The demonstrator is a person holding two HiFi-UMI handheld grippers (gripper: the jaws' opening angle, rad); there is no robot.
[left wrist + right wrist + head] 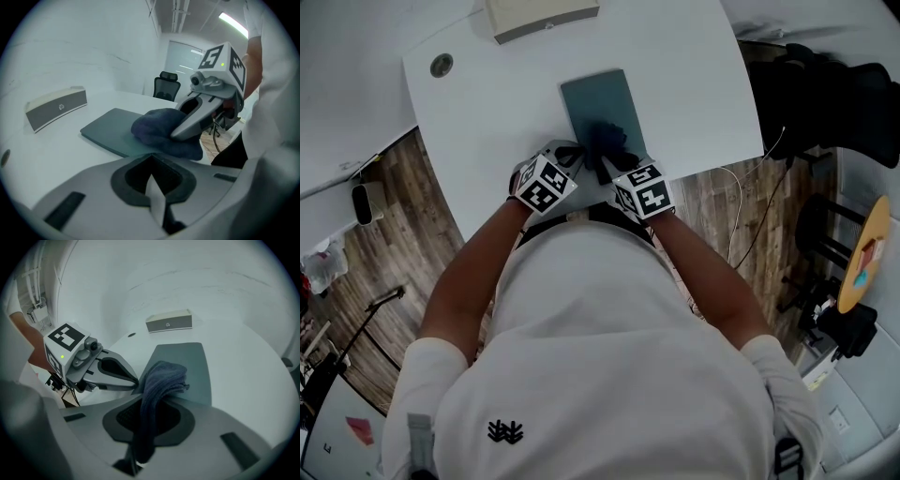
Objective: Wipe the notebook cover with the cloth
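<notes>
A dark teal notebook (598, 101) is lying flat on the white table (487, 112), its near end just in front of the person. A dark blue cloth (611, 145) is being pressed onto that near end, bunched into a mound that is covering the cover's lower part.

In the right gripper view the cloth (159, 380) is being clenched by the right gripper (140, 446). A fold of it is being pinched deep between the jaws, and the rest is spilling forward onto the notebook (185, 362).

The left gripper (154, 187) is being held with its jaws pressed together and nothing between them. In the right gripper view its tip (131, 378) is being held at the notebook's left edge, just beside the cloth; whether the two are touching cannot be told.

From the left gripper view the right gripper (187, 126) is being seen angled down into the cloth (154, 129), which is resting on the notebook (110, 126).

A pale box-shaped device (542, 17) is sitting at the table's far edge, well apart from the notebook, and a round grommet (442, 65) is set into the tabletop to its left.
</notes>
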